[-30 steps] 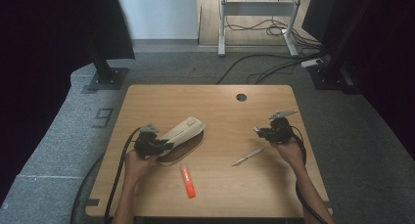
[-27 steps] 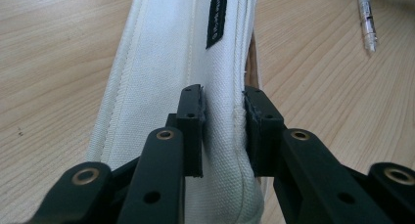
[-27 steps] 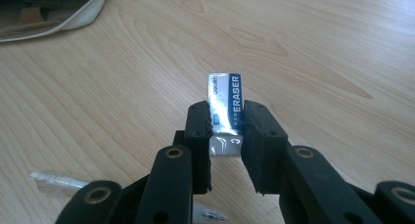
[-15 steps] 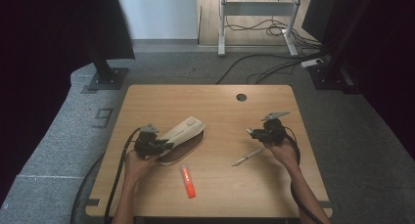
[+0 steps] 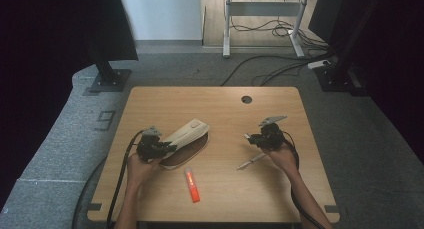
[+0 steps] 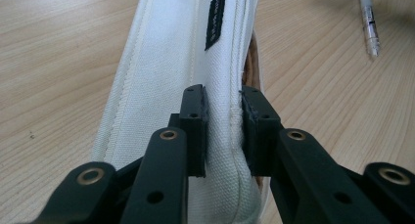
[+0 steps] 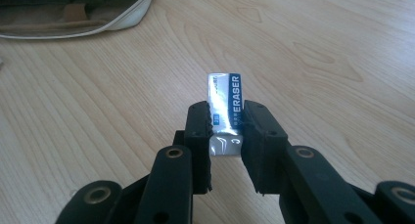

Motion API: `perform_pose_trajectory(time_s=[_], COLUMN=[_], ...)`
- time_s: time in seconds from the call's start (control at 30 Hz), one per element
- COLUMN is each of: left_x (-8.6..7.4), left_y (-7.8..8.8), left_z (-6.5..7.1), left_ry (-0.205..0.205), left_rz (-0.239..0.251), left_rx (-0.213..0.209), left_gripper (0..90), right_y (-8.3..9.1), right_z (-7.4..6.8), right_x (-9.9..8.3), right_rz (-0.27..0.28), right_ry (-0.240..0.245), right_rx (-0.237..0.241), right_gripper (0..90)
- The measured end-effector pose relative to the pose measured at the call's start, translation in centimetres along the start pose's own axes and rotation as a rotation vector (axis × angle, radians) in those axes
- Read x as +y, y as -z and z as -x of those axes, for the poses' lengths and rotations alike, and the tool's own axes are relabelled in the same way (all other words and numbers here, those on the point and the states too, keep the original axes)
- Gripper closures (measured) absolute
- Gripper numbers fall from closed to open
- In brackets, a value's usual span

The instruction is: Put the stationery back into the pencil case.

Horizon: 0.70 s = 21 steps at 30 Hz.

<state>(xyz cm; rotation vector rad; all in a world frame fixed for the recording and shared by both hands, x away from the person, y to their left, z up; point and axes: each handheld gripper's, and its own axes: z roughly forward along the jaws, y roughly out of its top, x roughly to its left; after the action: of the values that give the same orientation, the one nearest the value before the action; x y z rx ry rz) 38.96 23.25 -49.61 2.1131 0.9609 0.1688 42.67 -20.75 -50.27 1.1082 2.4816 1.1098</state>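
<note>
1. Left gripper (image 5: 159, 148): jaws clamped on the near end of the white pencil case (image 5: 186, 137), mouth open rightward.
2. Right gripper (image 5: 254, 139): jaws pinching the eraser (image 7: 226, 115), well right of the case on the desk (image 5: 220, 104).
3. Case's long axis slants toward far right.

The pencil case (image 6: 195, 87) runs past the frame's top edge, its black label (image 6: 214, 19) too small to read.
</note>
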Motion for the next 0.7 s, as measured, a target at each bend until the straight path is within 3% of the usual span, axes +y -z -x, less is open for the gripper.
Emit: perform_pose_trajectory(time_s=[0.7], left_x=[0.0], left_y=[0.1], left_z=[0.0], left_ry=[-0.004], left_rz=[-0.001], left_rx=[0.000], left_gripper=[74.0], right_y=[-2.4], right_z=[-2.6], right_x=[1.6], right_rz=[-0.020], right_ry=[0.068], right_rx=[0.024], right_gripper=[72.0])
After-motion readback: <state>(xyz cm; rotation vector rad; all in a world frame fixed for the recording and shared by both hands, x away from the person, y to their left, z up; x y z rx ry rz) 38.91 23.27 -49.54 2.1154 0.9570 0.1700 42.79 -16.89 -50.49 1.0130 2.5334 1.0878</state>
